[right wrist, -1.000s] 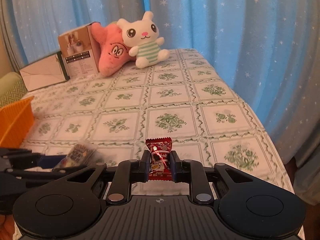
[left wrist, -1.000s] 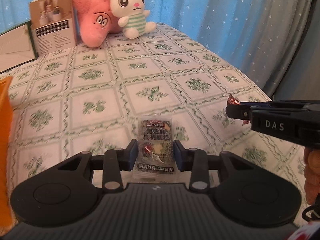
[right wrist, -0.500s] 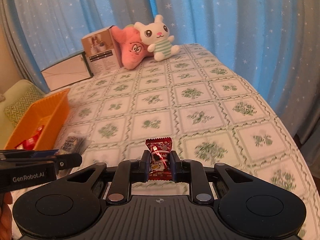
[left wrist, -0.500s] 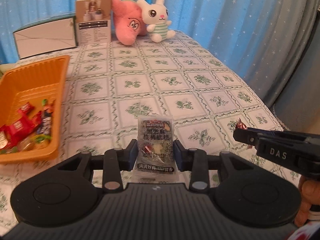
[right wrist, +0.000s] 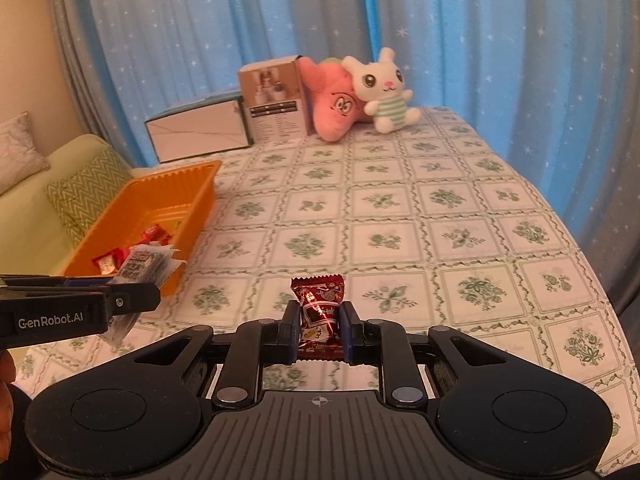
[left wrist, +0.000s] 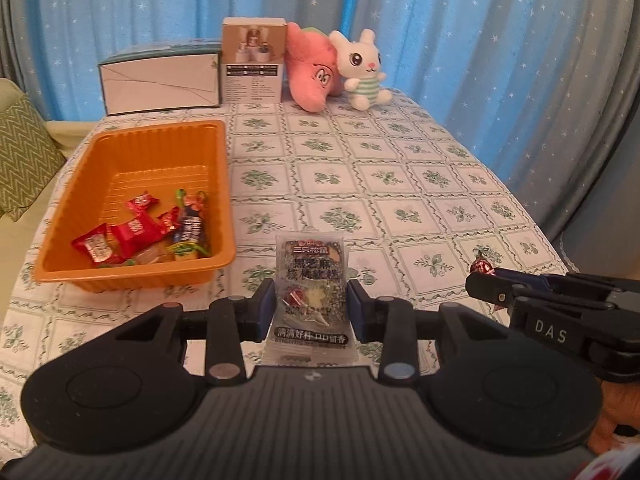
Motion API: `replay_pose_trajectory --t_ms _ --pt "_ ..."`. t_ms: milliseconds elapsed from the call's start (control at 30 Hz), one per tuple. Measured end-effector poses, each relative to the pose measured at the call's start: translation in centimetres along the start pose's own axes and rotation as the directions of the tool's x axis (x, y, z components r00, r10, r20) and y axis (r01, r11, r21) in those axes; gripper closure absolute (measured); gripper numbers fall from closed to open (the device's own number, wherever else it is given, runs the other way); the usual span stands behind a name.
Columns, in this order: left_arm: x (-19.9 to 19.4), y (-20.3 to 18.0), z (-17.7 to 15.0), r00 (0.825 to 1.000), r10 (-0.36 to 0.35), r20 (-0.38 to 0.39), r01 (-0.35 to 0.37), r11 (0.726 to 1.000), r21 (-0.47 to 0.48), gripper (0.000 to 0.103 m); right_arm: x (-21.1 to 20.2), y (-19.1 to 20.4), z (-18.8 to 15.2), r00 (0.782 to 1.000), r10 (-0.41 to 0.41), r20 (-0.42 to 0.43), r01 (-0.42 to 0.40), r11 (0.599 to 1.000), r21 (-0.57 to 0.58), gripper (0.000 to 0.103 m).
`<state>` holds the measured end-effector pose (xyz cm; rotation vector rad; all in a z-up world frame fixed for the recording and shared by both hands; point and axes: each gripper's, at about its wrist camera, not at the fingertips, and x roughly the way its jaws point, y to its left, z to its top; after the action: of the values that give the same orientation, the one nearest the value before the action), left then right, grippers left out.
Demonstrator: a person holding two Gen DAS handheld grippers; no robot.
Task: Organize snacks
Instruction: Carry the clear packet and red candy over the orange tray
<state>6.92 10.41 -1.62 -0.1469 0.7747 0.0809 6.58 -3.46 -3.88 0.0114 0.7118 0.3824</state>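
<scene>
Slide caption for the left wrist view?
Left gripper holds a grey snack packet near the orange tray.

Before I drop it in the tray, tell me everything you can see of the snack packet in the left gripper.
The snack packet is a flat, clear plastic sachet with a dark speckled panel, white Chinese print and a black band near its bottom edge. It stands upright, pinched at both side edges by the left gripper, whose fingers are closed on it. It is held in the air above the tablecloth, right of the orange tray, and touches nothing else.
</scene>
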Motion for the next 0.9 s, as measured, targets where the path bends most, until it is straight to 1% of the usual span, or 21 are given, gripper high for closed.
replay_pose_trajectory --t_ms 267,900 --pt "-2.0 2.6 -0.7 0.999 0.037 0.013 -0.036 0.999 -0.035 0.069 0.0 3.2 0.2 0.999 0.043 -0.003 -0.043 0.998 -0.052 0.082" --pt "-3.9 7.8 -1.0 0.991 0.129 0.017 -0.127 0.988 -0.091 0.069 2.2 9.1 0.4 0.991 0.132 -0.031 -0.135 0.983 -0.126 0.082"
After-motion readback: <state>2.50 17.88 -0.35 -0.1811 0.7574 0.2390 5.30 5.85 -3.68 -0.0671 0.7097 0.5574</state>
